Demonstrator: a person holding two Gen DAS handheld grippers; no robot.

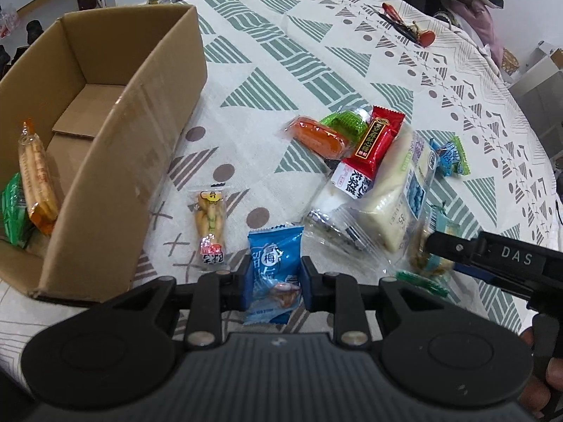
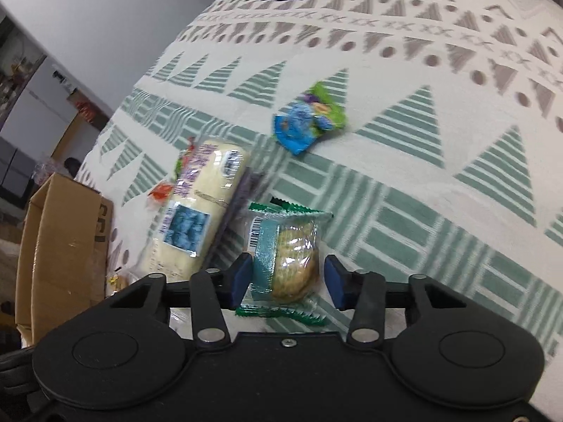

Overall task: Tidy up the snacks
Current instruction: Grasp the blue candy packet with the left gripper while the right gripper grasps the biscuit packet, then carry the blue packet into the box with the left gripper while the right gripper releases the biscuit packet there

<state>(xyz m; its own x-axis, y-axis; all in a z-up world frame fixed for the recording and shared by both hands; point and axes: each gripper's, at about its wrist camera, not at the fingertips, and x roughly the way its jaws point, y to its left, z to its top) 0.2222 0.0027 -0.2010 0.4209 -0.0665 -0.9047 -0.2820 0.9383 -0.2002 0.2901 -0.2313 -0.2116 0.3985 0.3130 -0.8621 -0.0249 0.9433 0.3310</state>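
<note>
Straddling: left gripper (image 1: 273,283) is sitting around the blue plum packet (image 1: 274,270), a blue pad touching each long side; grip looks closed on it, packet lying flat on the tablecloth (image 1: 316,63).
Right gripper (image 2: 285,281): jaws are standing apart around the cracker packet (image 2: 286,263); the left pad seems to be just meeting the wrapper, a clear gap is showing at the right pad. Not yet clamped.
Why so: both tools are lining up across each packet's narrow width, likely the surest hold on slippery film.
Box: cardboard box (image 1: 147,133) is standing open-topped at the table's left, already holding a stick-biscuit pack (image 1: 37,179) and a green pack (image 1: 14,211) at its near end.
Open room: far half of the box floor is lying bare; cloth between box and pile is carrying only the small peanut pack (image 1: 210,227).
Edges: box's near wall is rising beside the left gripper, so a lift is probably needed before crossing.
Crowding: white bread pack (image 2: 200,211) is lying just beside the cracker packet; blue-green candy (image 2: 309,119) is lying well apart.
</note>
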